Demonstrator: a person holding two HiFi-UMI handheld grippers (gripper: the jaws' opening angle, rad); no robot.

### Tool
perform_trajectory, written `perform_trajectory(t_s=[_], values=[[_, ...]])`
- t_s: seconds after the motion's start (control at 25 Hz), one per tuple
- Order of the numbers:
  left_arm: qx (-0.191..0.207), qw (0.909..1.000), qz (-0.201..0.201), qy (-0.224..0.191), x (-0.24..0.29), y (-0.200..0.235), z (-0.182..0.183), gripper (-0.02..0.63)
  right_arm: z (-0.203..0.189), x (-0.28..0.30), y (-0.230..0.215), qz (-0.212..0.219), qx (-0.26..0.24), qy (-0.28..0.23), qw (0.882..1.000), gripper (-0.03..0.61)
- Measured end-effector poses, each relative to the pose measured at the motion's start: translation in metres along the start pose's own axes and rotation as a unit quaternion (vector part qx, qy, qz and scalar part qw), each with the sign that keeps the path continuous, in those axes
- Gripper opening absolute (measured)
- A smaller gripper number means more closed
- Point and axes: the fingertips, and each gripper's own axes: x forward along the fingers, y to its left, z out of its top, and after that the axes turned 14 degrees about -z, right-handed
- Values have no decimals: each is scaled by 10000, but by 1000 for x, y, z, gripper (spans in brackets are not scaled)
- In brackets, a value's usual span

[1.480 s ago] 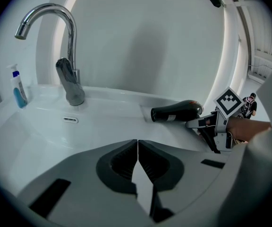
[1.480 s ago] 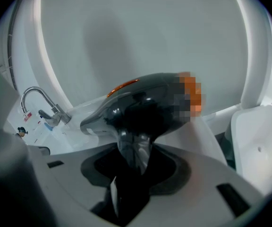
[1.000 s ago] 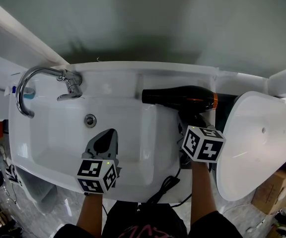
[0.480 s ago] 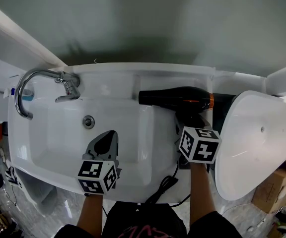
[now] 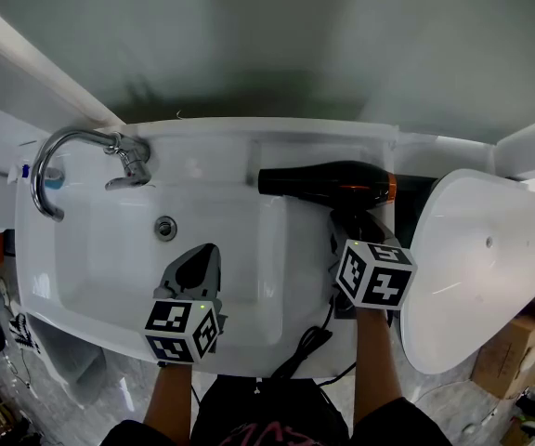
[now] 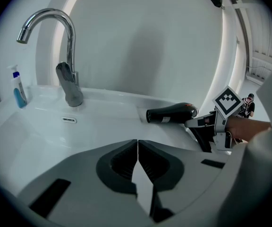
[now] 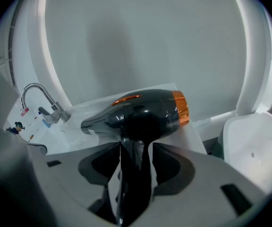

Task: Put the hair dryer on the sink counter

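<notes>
Releasing the glossy black, orange-banded hair dryer (image 5: 328,182), which lies on the white sink worktop (image 5: 221,147) just ahead. My right hand-held gripper (image 7: 135,149) has just been opening, the handle loose between its jaws. Next, I reckon, I withdraw straight back. My left hand-held gripper (image 6: 137,148) is clenched, empty.

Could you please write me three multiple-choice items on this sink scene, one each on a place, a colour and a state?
1. Where does the hair dryer lie?
A. under the faucet spout
B. on the sink counter, at the back right of the basin
C. on the floor

2. What colour is the band round its body?
A. orange
B. green
C. blue

3. How do the jaws of the left hand-held gripper stand?
A. wide apart
B. closed on the faucet
C. together, with nothing between them

Answers: 1 B, the head view shows it lying on the flat ledge. 2 A, the ring near its rear end is orange. 3 C, that gripper's own view shows the jaws meeting, empty.
</notes>
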Motion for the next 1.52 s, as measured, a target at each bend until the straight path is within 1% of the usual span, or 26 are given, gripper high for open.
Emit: perform_trajectory(t_s=[0.28, 0.32, 0.36, 0.4, 0.44, 0.48, 0.64, 0.84, 1.16, 1.32, 1.52], values=[[62, 9999, -61, -124, -13, -6, 4, 11, 3, -23, -2, -56, -23, -172, 9998, 218], [79, 9998, -75, -153, -16, -7, 5, 11, 4, -28, -2, -113, -48, -246, 9996, 204], [97, 9997, -88, -185, -19, -9, 6, 11, 5, -34, -4, -217, -63, -339, 9992, 169], [114, 9996, -99, -218, -22, -10, 7, 11, 6, -39, -8, -341, -68, -431, 9985, 83], [127, 9996, -107, -249, -25, -11, 8, 11, 7, -44, -11, -441, -69, -499, 9978, 43], [135, 9995, -110, -276, -29, -12, 8, 11, 7, -48, -13, -500, -69, -537, 9973, 37], [178, 9991, -118, -376, -43, -13, 11, 11, 9, -65, -16, -565, -48, -665, 9962, 26], [245, 9981, -145, -549, -61, -21, 19, 11, 16, -90, -9, -500, -50, -893, 9947, 25], [438, 9935, -156, -1043, -109, -37, 49, 11, 36, -151, 14, -269, -35, -1430, 9894, 21], [612, 9883, -180, -1386, -137, -50, 75, 11, 57, -191, 28, -116, -31, -1858, 9825, 21], [833, 9800, -184, -1795, -179, -67, 105, 11, 77, -249, 49, 104, -161, -2461, 9690, 21]])
